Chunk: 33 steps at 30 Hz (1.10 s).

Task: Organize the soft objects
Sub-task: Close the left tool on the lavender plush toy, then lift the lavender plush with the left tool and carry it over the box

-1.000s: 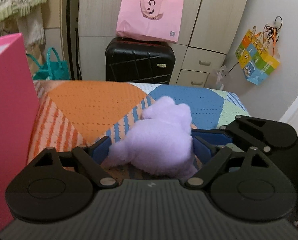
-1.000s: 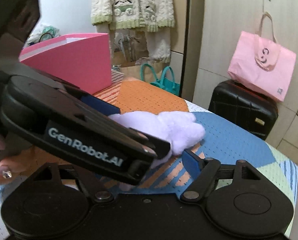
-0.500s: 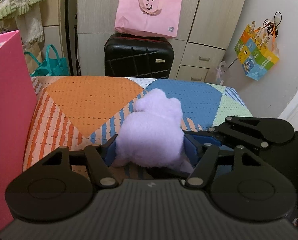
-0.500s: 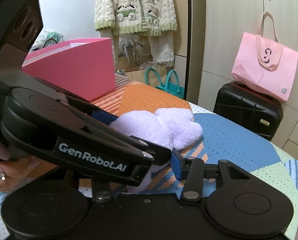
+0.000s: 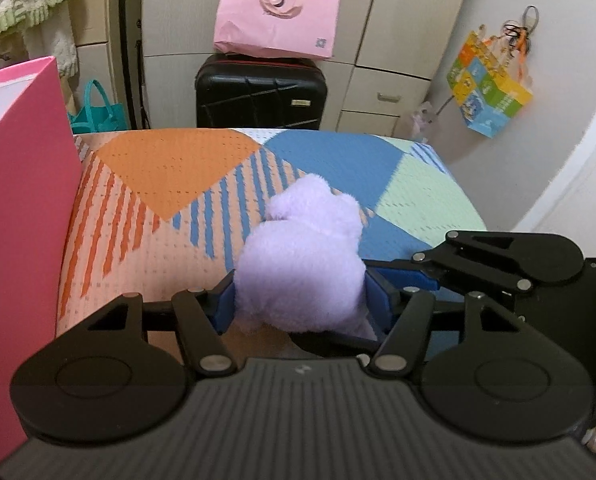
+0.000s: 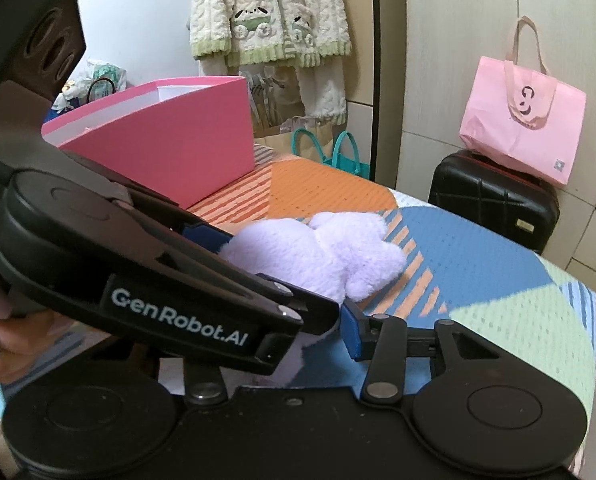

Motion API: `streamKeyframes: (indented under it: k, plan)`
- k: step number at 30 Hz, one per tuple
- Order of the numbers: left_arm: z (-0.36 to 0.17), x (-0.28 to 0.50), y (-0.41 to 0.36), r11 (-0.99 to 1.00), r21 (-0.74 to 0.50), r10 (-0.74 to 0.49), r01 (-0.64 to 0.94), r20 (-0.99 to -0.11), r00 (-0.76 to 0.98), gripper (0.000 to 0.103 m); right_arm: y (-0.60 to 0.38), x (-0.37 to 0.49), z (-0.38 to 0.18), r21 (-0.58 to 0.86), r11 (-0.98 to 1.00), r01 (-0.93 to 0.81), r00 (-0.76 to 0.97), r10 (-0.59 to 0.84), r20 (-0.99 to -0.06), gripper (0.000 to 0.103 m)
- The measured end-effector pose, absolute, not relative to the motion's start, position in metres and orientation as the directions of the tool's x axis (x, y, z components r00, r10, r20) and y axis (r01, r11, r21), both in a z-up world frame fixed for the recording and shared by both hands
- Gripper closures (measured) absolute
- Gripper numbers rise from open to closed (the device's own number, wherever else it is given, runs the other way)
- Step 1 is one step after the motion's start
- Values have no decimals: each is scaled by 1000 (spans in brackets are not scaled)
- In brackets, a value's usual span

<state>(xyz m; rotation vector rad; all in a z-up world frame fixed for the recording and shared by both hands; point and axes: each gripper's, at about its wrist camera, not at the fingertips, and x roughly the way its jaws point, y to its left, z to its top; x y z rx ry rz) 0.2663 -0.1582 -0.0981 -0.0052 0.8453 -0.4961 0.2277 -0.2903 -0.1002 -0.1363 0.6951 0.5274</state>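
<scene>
A fluffy lilac plush toy (image 5: 302, 264) is squeezed between the blue pads of the left tool (image 5: 300, 300) and right tool (image 6: 318, 330) over a woven patchwork surface (image 5: 169, 168)

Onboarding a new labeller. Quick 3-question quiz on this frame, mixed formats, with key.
1. True or false: the left gripper has its blue pads on both sides of the purple plush.
2. Multiple choice: the pink box stands on A) the suitcase, B) the patterned bedcover, C) the floor.
3. Fill in: the pink bag sits above the black ____.

Key: 1 true. 2 B, on the bedcover. 3 suitcase.
</scene>
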Motion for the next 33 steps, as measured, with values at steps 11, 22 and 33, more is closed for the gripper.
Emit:
streamKeyframes:
  k: [11,22,33]
  plan:
    - [-84,210,-138,842,-240,-501,483,-680,535,40,-279,166,-78,49,891,-451,666,372,-647,52]
    - [-73,158,-102,792,-290,-566,538,-680,466,40,-258,109,-64,48,885,-464,650,377,-660,51]
    - [-43,100,-52,790,-280,-554,546,-708,438,40,-216,52,-42,100,859,-502,617,437,-655,51]
